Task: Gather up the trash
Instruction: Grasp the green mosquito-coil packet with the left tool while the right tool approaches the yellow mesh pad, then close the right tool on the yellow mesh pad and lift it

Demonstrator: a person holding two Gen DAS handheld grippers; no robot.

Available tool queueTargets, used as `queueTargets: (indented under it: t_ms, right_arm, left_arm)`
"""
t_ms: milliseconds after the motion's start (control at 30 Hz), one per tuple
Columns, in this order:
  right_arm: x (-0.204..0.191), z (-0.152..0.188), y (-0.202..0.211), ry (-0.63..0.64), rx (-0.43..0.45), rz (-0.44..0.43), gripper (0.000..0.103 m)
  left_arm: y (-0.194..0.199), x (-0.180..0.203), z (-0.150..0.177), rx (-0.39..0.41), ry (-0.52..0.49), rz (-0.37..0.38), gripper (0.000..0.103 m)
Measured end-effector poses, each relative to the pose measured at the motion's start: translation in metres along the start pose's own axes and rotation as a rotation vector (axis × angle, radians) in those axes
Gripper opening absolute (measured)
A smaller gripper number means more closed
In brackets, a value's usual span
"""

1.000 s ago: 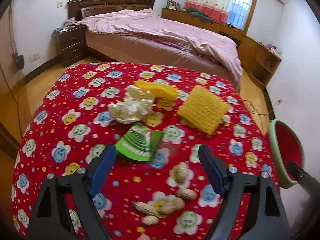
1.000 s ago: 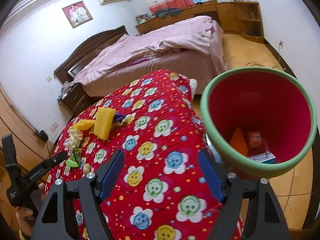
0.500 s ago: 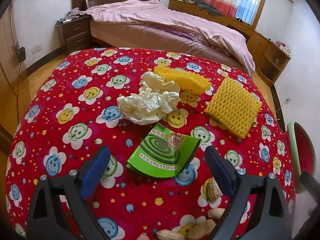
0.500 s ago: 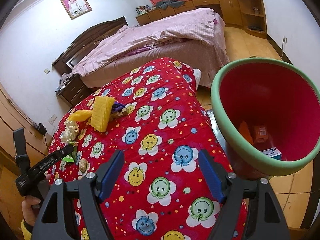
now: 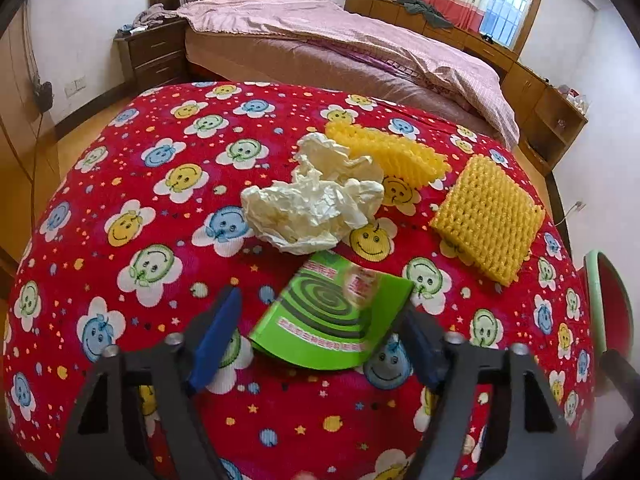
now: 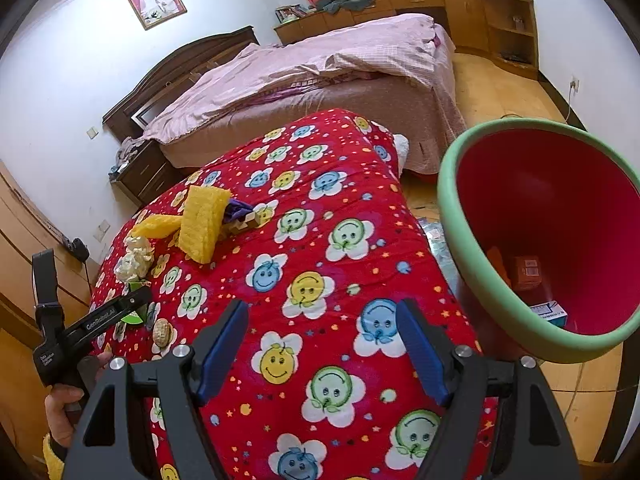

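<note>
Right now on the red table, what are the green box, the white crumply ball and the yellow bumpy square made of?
Green box: probably thin printed cardboard, slightly glossy, with flat faces and crisp folded edges.
White crumply ball: looks like tissue or soft paper, matte, with sharp creases.
Yellow bumpy square: probably foam netting, judging by its puffy woven mesh.

"genrobot.ai" on left tool [image 6: 132, 308] (white print)

Ahead of the left gripper [image 5: 320, 336] lie one green box [image 5: 334, 316], one crumpled tissue wad [image 5: 316, 204] and two yellow foam nets [image 5: 486, 222], while right of the right gripper [image 6: 322, 346] stands one red bin [image 6: 452, 200].
</note>
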State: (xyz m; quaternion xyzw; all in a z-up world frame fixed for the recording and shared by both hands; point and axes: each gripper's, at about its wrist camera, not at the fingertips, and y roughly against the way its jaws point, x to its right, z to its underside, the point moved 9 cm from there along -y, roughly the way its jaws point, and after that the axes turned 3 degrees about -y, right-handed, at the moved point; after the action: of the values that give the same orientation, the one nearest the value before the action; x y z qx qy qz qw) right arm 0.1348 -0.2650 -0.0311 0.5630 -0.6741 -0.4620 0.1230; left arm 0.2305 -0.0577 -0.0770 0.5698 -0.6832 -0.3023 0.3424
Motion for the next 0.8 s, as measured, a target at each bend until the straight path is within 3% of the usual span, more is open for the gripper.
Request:
queueTargets:
  t_ms: [167, 533, 800]
  right_arm:
    - [-0.011, -0.001, -0.006, 0.019, -0.013, -0.014, 0.078]
    - [-0.041, -0.007, -0.021, 0.072, -0.028, -0.030, 0.078]
    - [-0.076, -0.013, -0.047, 0.112, -0.067, -0.074, 0.078]
  left_arm:
    - [0.002, -0.002, 0.000, 0.020, -0.017, -0.005, 0.051]
    - [0.025, -0.009, -0.009, 0.089, 0.010, 0.048, 0.048]
    - [0.034, -0.038, -0.010, 0.116, 0.066, 0.014, 0.048]
